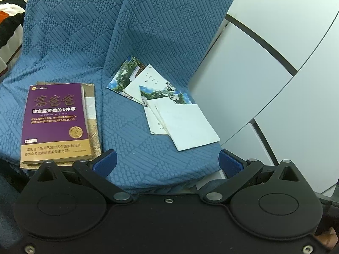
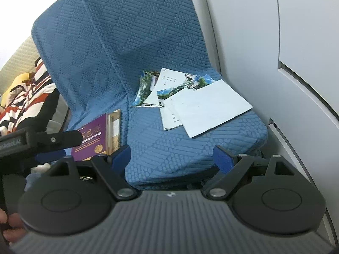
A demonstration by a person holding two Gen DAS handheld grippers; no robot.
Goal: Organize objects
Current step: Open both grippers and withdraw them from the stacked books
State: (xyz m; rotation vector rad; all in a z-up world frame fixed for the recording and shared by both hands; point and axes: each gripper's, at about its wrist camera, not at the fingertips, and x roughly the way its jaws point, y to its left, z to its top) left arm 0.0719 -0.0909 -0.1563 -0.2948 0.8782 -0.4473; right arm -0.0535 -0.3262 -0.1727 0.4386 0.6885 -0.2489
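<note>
Hovering before the blue-covered chair [image 1: 148,158], the left gripper [image 1: 167,160] and right gripper [image 2: 171,158] both gape wide, holding and touching nothing; on the seat a purple book [image 1: 55,120] lies left, scattered booklets [image 1: 161,103] right

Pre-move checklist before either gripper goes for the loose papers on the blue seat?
1. Left gripper open, nothing between its fingers: ok.
2. Right gripper open, nothing held: ok.
3. Loose papers gathered: not ok, fanned out and overlapping on the blue seat cover.
4. Top white sheet reachable: ok, nothing lies on it.
5. Purple book stacked: ok, lying flat on another book.
6. Sheet count in the pile: cannot tell.
</note>
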